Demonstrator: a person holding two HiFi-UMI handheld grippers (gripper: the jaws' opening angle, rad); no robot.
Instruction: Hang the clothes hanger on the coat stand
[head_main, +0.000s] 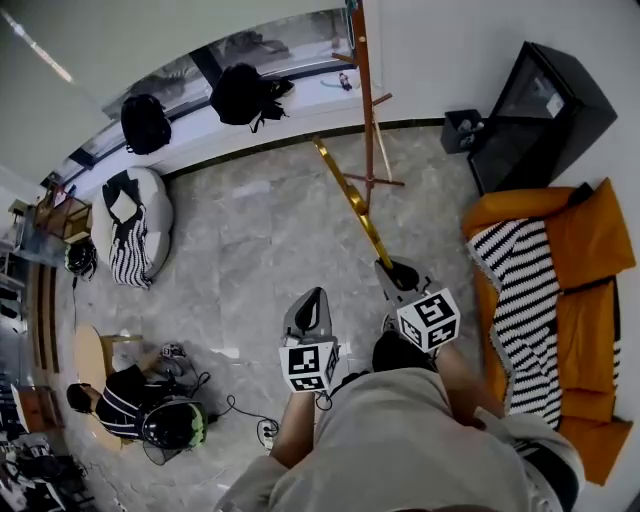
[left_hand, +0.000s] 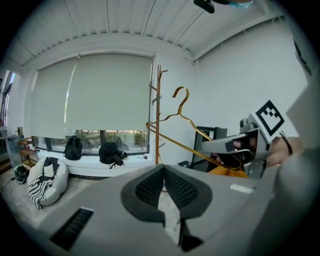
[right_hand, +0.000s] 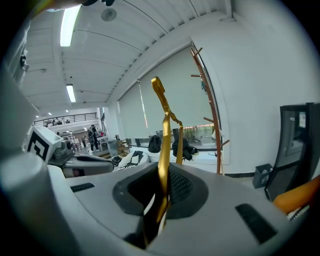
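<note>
A gold metal clothes hanger (head_main: 352, 197) slants up from my right gripper (head_main: 399, 273), which is shut on its lower bar. In the right gripper view the hanger (right_hand: 164, 145) rises from between the jaws with its hook at the top. The brown wooden coat stand (head_main: 363, 95) stands ahead by the white wall, just beyond the hanger's far end. In the right gripper view the coat stand (right_hand: 207, 105) is to the right of the hanger. My left gripper (head_main: 310, 305) is shut and empty, held left of the right one. The left gripper view shows the hanger (left_hand: 187, 125) beside the stand (left_hand: 157, 117).
An orange sofa (head_main: 585, 300) with a striped blanket (head_main: 525, 300) lies to the right. A black bin (head_main: 535, 110) and a small box (head_main: 462, 128) sit by the wall. Two black backpacks (head_main: 245, 95) rest on the window ledge. A white beanbag (head_main: 130, 225) and a seated person (head_main: 125, 400) are at left.
</note>
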